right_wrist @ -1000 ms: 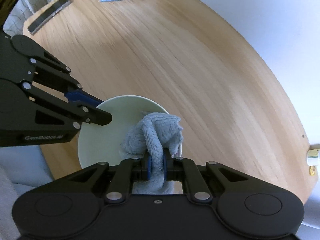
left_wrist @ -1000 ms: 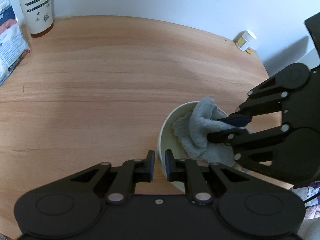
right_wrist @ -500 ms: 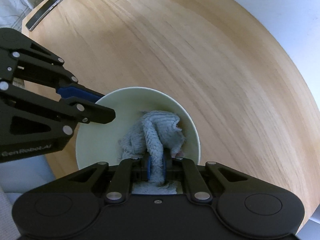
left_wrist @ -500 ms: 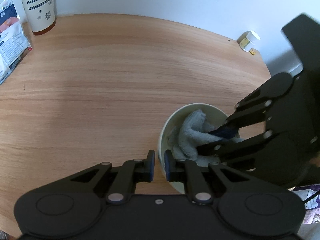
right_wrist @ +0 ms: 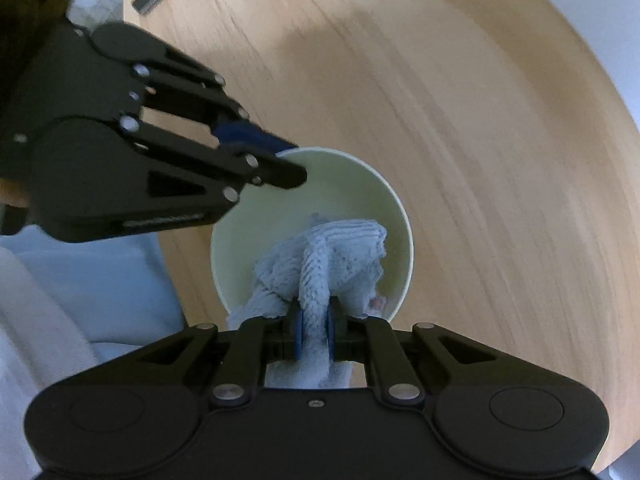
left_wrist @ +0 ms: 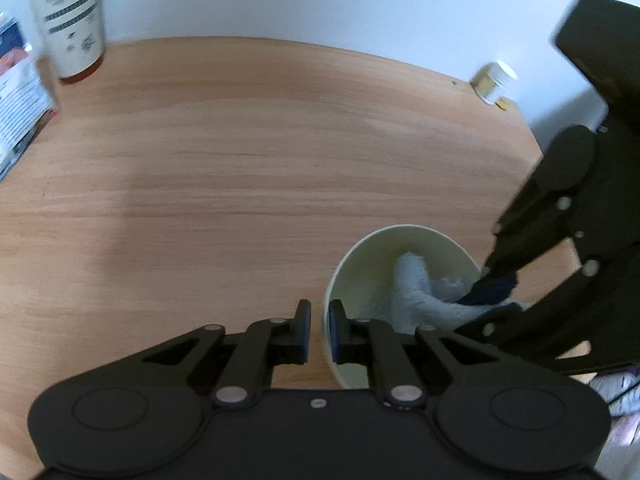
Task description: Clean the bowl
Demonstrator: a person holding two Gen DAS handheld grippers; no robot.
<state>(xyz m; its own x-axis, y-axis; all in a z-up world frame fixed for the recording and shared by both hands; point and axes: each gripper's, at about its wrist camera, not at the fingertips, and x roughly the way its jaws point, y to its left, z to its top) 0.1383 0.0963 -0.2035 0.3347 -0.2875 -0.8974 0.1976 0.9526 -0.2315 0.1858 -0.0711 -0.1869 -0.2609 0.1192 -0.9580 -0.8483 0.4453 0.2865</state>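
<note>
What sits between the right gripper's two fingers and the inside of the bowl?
The grey cloth: the right gripper pinches it and it bunches down inside the bowl. The right wrist view shows this best.

My work surface is a round wooden table (left_wrist: pixel 248 152). On it: a patterned cup (left_wrist: pixel 66 20) and printed packet (left_wrist: pixel 18 100) at the far left edge, a small white-lidded jar (left_wrist: pixel 494 82) at the far right edge, the bowl (left_wrist: pixel 360 264) near the front edge.
</note>
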